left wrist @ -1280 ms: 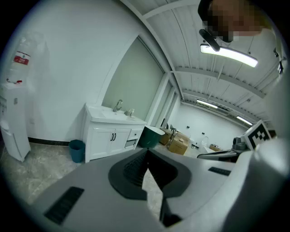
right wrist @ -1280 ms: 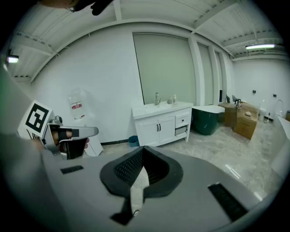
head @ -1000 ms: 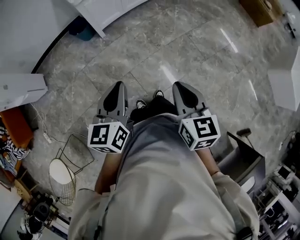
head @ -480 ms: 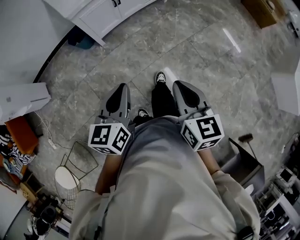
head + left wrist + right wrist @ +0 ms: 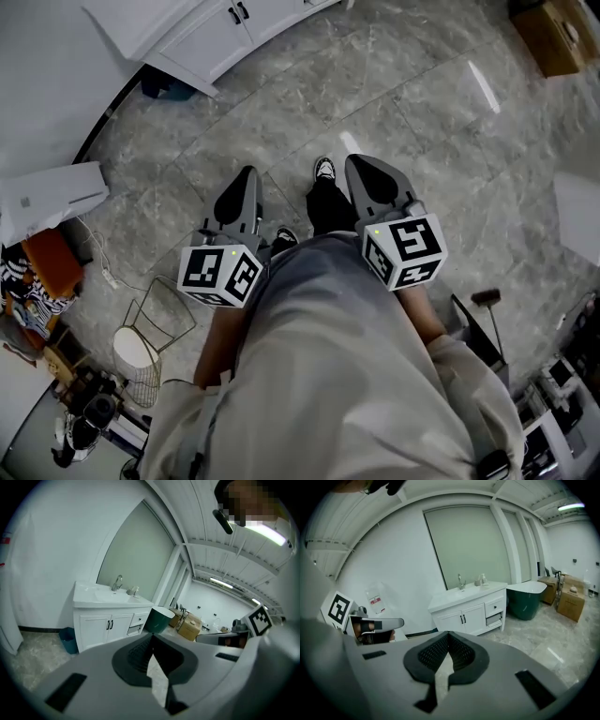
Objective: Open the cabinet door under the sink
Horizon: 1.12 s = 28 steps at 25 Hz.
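Grey floor: marble-look tiles (image 5: 422, 112); person stands mid-floor, shoes (image 5: 323, 169) showing between the grippers.
Sink cabinet: white (image 5: 202, 37), at the floor's far-left edge, against the wall; blue bin (image 5: 169, 86) just beside its left end.
Cabinet door: pair of doors (image 5: 104, 628) under the sink (image 5: 101, 594), both closed; dark handles (image 5: 238, 13) side by side at the centre seam.
Left gripper: (image 5: 151, 637) clenched, pads meeting at the tips, nothing between them.
Right gripper: (image 5: 448, 633) same, clamped together and empty, aimed toward the doors.
Just changed: a second ago only a corner of the cabinet showed at the top edge of the head view; now more of its front and the handles are in. One shoe has gone forward.
Meaning: person is walking up to it. Approach phase, door untouched, both grippers well apart from the handles.
Next, my guess: close in, part one gripper's jaws, take a handle.
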Each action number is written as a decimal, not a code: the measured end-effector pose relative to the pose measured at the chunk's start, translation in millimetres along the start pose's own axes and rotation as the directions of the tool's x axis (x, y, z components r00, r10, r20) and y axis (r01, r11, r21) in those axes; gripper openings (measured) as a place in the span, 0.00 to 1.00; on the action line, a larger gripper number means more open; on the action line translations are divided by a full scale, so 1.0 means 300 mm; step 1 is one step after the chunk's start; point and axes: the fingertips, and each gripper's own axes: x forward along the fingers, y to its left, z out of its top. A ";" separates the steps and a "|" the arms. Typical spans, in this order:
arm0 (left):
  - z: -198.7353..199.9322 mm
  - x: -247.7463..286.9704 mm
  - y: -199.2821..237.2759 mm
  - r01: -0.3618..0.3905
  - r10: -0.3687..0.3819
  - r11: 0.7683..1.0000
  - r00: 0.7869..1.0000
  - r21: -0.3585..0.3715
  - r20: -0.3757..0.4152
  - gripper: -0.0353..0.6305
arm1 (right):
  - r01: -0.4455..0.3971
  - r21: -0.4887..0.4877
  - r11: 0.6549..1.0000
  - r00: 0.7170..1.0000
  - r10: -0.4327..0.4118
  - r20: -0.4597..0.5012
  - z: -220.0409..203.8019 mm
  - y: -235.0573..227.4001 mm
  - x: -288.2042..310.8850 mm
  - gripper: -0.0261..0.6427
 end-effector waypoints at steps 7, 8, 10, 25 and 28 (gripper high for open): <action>0.049 0.213 -0.050 -0.006 0.006 1.000 1.000 0.010 -0.019 0.05 | -0.085 0.024 0.996 0.995 0.086 -0.049 0.083 -0.150 0.117 0.06; 0.061 0.241 -0.048 -0.013 0.013 1.000 1.000 0.008 -0.019 0.05 | -0.091 0.024 0.996 0.994 0.092 -0.054 0.098 -0.173 0.135 0.06; 0.089 0.294 -0.041 -0.026 0.026 1.000 0.999 0.005 -0.019 0.05 | -0.094 0.011 0.996 0.993 0.094 -0.066 0.128 -0.218 0.175 0.06; 0.193 0.484 0.034 -0.166 0.167 0.986 0.986 0.018 -0.027 0.05 | -0.171 -0.011 0.985 0.973 0.167 -0.162 0.222 -0.371 0.376 0.06; 0.195 0.501 0.057 -0.175 0.175 0.985 0.984 0.007 -0.026 0.05 | -0.186 -0.007 0.983 0.968 0.182 -0.175 0.222 -0.370 0.412 0.06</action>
